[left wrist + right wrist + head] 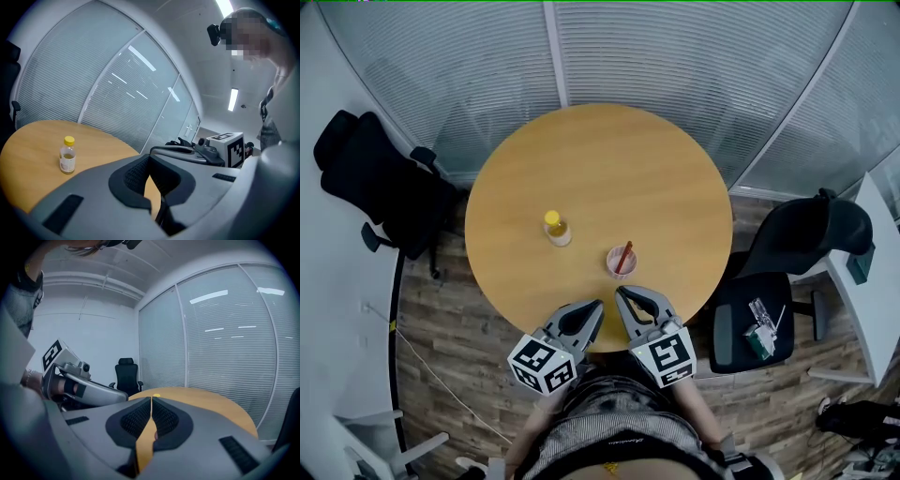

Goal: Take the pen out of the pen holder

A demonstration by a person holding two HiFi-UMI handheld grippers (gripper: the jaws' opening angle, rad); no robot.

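Note:
On the round wooden table (600,159) a small clear pen holder (621,262) stands near the front edge, with a red pen (624,255) leaning in it. My right gripper (619,291) is shut and empty, its tip just short of the holder. Beside it my left gripper (598,304) is also shut and empty, over the table's front edge. In the left gripper view the left gripper (150,157) has its jaws together. The right gripper (151,399) shows its pads meeting in its own view. Neither gripper view shows the holder.
A small bottle with a yellow cap (556,228) (68,155) stands left of the holder. Black office chairs sit at the left (380,178) and at the right (797,248), the right one with items on its seat. A curved glass wall with blinds (675,56) lies behind the table.

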